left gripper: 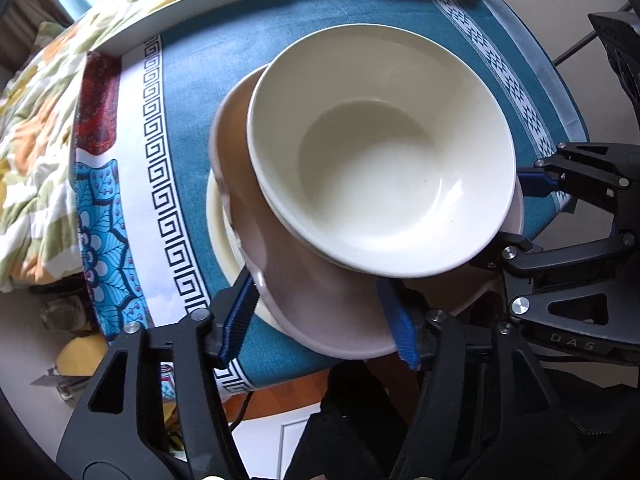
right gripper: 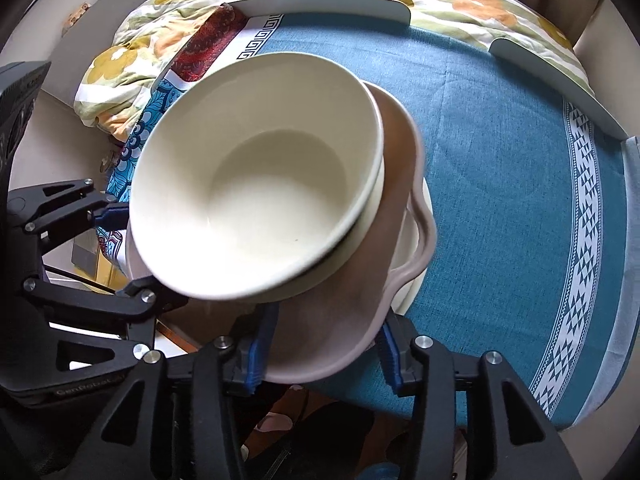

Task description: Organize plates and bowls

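A cream bowl (left gripper: 380,152) sits nested on another cream bowl, on a pink wavy-rimmed plate (left gripper: 304,292), which lies on a cream plate (left gripper: 224,232) on the blue tablecloth. My left gripper (left gripper: 320,320) is open, its blue-padded fingers (left gripper: 236,320) straddling the near rim of the pink plate. My right gripper (right gripper: 320,352) is open, astride the pink plate's (right gripper: 332,320) near edge beside the cream bowl (right gripper: 256,176). Each gripper shows in the other's view, at the stack's side (left gripper: 532,216) (right gripper: 120,248).
The blue tablecloth (right gripper: 500,184) covers a small table with raised white edge rails (right gripper: 320,4). A flowered quilt (left gripper: 32,128) lies beyond the table. The table's near edge (left gripper: 280,372) drops off just under the grippers.
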Tool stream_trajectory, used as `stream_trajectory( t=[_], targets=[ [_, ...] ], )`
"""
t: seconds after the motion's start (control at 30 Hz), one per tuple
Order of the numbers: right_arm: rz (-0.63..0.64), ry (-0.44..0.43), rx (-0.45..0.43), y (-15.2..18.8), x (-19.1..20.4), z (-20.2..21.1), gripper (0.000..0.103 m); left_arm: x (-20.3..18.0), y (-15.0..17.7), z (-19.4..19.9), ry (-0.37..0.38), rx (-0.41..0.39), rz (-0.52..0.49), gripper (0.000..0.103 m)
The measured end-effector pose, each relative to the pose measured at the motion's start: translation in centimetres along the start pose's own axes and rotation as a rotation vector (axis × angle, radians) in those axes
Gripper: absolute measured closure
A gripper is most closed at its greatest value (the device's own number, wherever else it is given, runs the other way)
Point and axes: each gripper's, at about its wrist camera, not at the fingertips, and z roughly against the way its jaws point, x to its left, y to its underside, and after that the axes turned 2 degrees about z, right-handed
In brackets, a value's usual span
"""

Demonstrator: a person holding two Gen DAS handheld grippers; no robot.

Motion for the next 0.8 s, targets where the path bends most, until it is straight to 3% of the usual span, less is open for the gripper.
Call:
stream_trajectory(
  t=[0.07, 0.17, 0.47, 0.67, 0.7, 0.77, 0.8],
  targets=[
    [-0.015, 0.019, -0.006, 0.1, -0.3, 0.5, 0.046, 0.4, 0.2, 0.5, 0.013, -0.007, 0.011, 0.027],
    [-0.047, 0.016, -0.017, 0.4, -0.7, 1.2, 0.037, 0.7, 0.6, 1.0, 0.012, -0.010, 0.022, 0.026],
    [-0.104, 0.016, -0.145, 2.9, -0.6, 6.0, 0.037, 0.2, 3.6, 6.0, -0.028, -0.120, 0.093, 0.026],
    [-0.094, 0.059, -0.373, 6.4, 0.5, 14.9, 0.036, -3.3, 6.9, 15.0, -0.082, -0.371, 0.165, 0.026],
    [-0.097, 0.065, -0.418, 7.2, 0.7, 16.6, 0.033, -3.9, 7.7, 16.7, -0.089, -0.430, 0.178, 0.026],
    [-0.108, 0.094, -0.508, 8.7, 0.7, 19.8, 0.010, -5.2, 9.1, 20.0, -0.115, -0.548, 0.195, 0.019],
    [-0.113, 0.110, -0.551, 9.6, 0.7, 21.3, 0.008, -5.9, 9.8, 21.5, -0.134, -0.606, 0.201, 0.014]
  ],
)
